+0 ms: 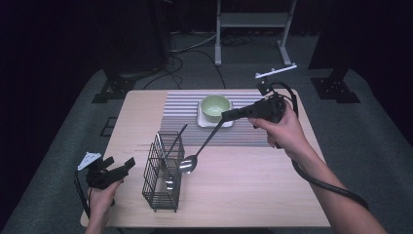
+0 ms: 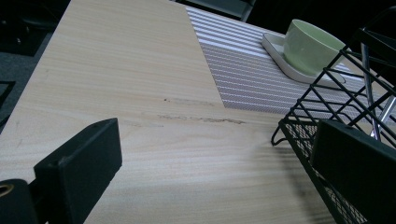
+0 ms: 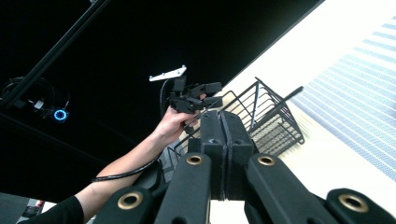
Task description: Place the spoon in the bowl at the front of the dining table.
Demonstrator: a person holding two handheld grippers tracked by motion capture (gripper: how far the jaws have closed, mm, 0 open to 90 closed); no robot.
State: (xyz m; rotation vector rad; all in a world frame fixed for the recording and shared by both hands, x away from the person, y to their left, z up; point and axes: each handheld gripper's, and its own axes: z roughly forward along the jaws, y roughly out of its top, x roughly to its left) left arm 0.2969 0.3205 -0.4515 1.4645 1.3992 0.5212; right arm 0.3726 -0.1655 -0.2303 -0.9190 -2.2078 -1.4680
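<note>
inside, utensils (image 1: 171,151) in wire caddy (image 1: 160,195)

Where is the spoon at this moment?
In the high view the spoon hangs in the air near the table's middle, its handle clamped in the right gripper. Its bowl is just right of the black wire basket, in front of the green bowl.

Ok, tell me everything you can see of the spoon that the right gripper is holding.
The spoon looks like shiny metal with a long, thin dark handle. The right gripper is shut on the handle's upper end, so the spoon hangs slanted down toward the person, its oval bowl lowest and close beside the black wire basket, above the wooden table. Whether it touches either one cannot be told.
</note>
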